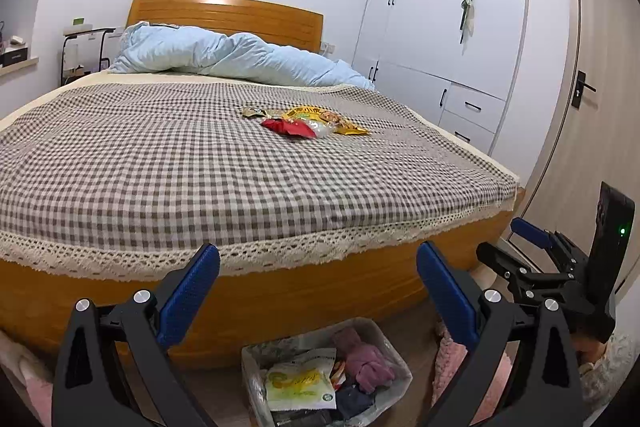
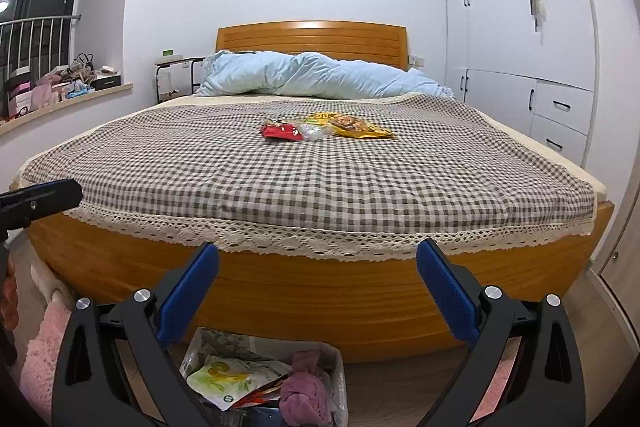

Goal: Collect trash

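This is a bedroom in a home. A wooden bed with a slatted headboard fills the room, spread with a checked, lace-edged cover and a bunched pale-blue duvet. White built-in wardrobes line one wall beside a door, and a cluttered windowsill sits opposite.

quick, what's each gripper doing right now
Left gripper: open, holding nothing.
Right gripper: open, holding nothing.
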`<state>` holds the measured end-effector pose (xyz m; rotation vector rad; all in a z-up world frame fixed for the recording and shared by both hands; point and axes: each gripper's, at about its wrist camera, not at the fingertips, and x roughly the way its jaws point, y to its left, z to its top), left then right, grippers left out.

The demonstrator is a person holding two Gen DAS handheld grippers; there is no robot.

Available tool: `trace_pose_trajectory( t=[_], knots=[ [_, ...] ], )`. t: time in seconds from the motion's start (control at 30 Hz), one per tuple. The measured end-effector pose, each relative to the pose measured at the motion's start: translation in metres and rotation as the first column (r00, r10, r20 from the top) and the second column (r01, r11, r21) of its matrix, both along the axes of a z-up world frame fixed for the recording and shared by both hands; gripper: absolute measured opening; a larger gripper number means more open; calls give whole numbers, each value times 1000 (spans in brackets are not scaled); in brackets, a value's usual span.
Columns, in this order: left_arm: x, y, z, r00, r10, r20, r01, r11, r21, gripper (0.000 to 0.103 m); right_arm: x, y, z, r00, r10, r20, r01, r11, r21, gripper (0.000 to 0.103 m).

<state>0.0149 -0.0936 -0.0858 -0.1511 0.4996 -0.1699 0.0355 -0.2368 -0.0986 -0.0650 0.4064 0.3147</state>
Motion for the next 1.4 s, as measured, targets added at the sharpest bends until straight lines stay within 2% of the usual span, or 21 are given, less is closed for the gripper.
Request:
trace_pose_trajectory(
  t=[0.43,0.77,1.03,1.2,1.4],
  knots=[
    [39,0,6,1000,-6,-2,6,1000,-18,95,27,-2,-7,1000,-20,2,20,1000,22,95],
    [77,0,32,997,-10,73,12,1000,-28,95,66,0,20,995,-46,93,41,997,59,95],
    [106,0,42,995,-12,102,15,1000,-23,95,94,6,37,988,-52,143,42,996,76,95],
    [133,4,48,993,8,116,-5,1000,-24,96,111,17,54,979,-47,200,33,997,74,95],
    [172,15,59,984,84,156,-80,996,-32,95,137,33,80,965,-73,252,58,996,65,95]
  ],
)
